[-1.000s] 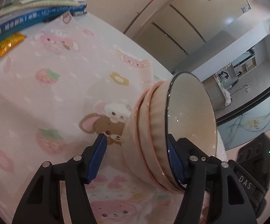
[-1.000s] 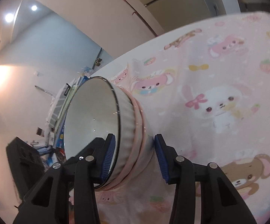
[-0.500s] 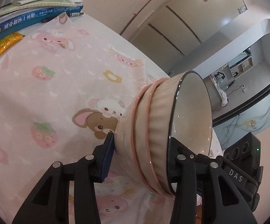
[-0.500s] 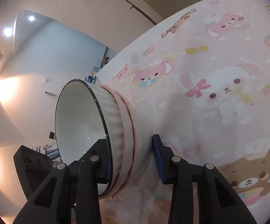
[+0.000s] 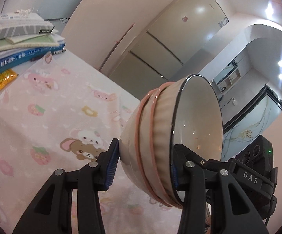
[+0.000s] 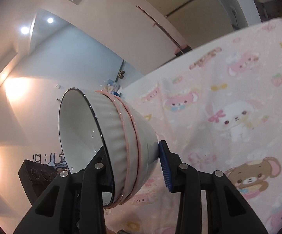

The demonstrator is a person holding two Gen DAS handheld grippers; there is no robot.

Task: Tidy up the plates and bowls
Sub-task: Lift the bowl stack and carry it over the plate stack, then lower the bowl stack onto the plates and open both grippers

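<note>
We find the stack of bowls (image 5: 160, 136) lifted above the worktop (image 5: 43, 107), tipped on its side, with the left tool (image 5: 142, 167) and the right tool (image 6: 137, 167) each clamped across its wall from opposite sides. We note books (image 5: 21, 46) piled at the far corner of the pink cartoon cloth (image 6: 238, 97).

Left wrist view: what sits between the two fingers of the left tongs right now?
The nested bowl stack, tipped on its side: three bowls, gripped across the whole stack. One finger presses the base, the other sits inside the innermost bowl, in the left wrist view.
</note>
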